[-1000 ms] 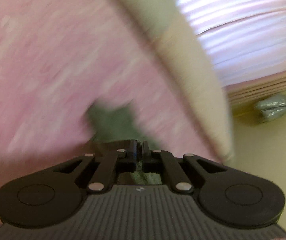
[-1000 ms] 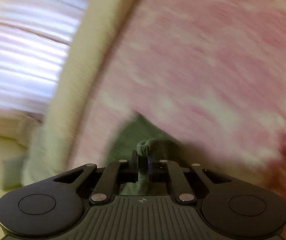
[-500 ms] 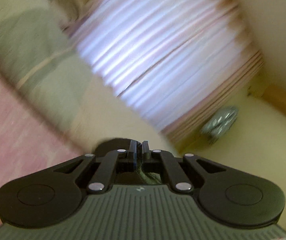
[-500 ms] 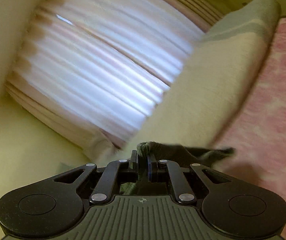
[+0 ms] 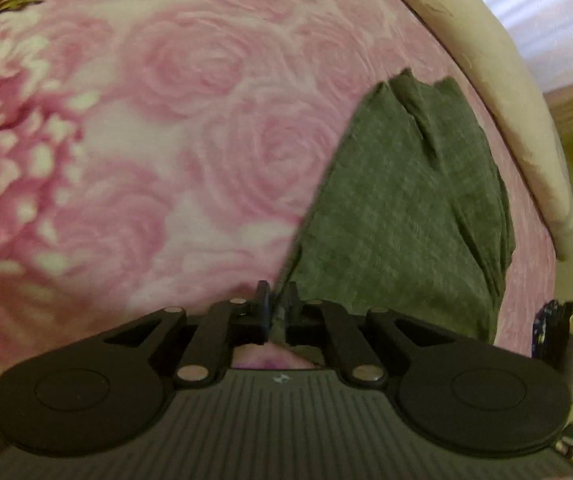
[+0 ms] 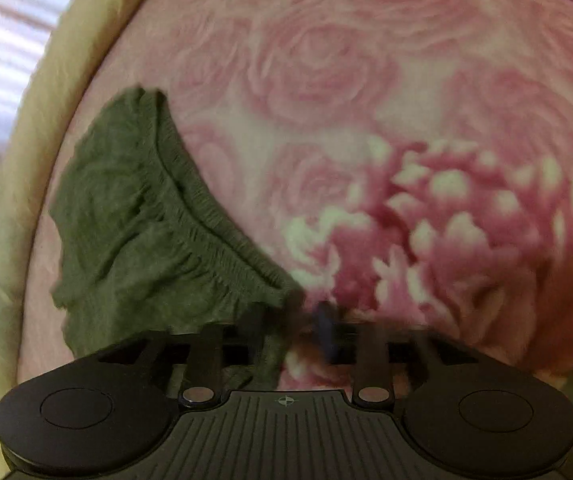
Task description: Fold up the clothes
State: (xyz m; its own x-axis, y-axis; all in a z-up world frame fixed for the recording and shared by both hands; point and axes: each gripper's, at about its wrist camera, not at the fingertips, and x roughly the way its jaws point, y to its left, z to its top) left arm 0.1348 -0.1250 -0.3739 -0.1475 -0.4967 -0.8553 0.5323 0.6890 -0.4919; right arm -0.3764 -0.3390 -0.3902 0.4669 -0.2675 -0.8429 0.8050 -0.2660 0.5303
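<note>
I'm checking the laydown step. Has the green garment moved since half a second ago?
Yes. The green garment came down out of the air onto the pink floral blanket, lying near its curtain-side edge in both wrist views.

- One dark green garment point(image 5: 402, 208) lay on the bed; no second piece of clothing showed in either view.
- One pink rose-patterned blanket point(image 5: 190, 128) covered the bed.
- One cream bolster point(image 5: 526, 136) ran along the blanket's edge.
- Two hand-held grippers were there: the left hand-held gripper point(image 5: 277, 306) and the right hand-held gripper point(image 6: 294, 328), each with two fingers.
</note>
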